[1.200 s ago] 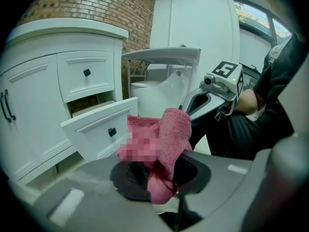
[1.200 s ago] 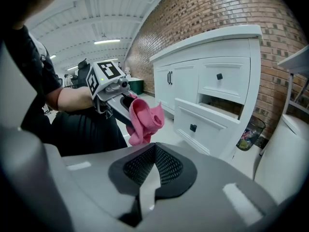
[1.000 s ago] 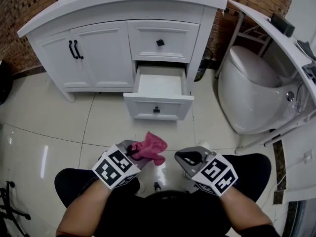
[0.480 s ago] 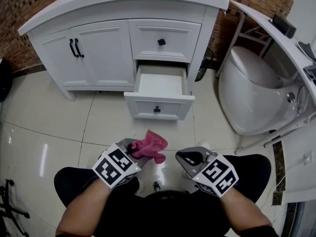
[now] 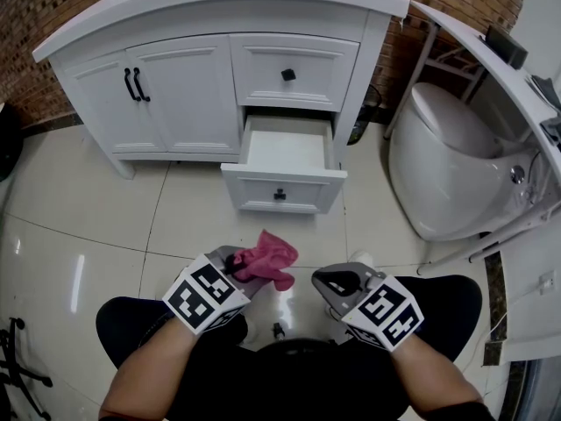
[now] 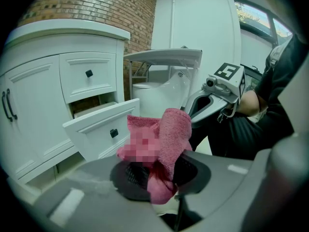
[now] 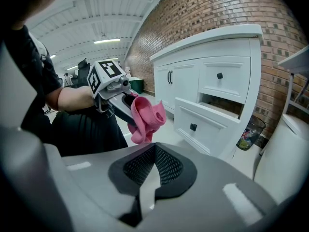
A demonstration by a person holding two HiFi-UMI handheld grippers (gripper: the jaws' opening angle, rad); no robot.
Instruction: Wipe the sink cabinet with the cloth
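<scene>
Nothing has shifted: cloth (image 5: 272, 257) stays pinched between left gripper (image 5: 233, 263) fingers.

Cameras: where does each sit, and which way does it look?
Head view: on the person's head, looking down at the sink cabinet, the arms, left tongs and right tongs.
Left gripper view: on the left tongs, facing the open drawer; its jaws pinch the pink cloth.
Right gripper view: on the right tongs, shut and empty, facing the sink cabinet.
Both gripper views share the pink cloth and open drawer.
</scene>
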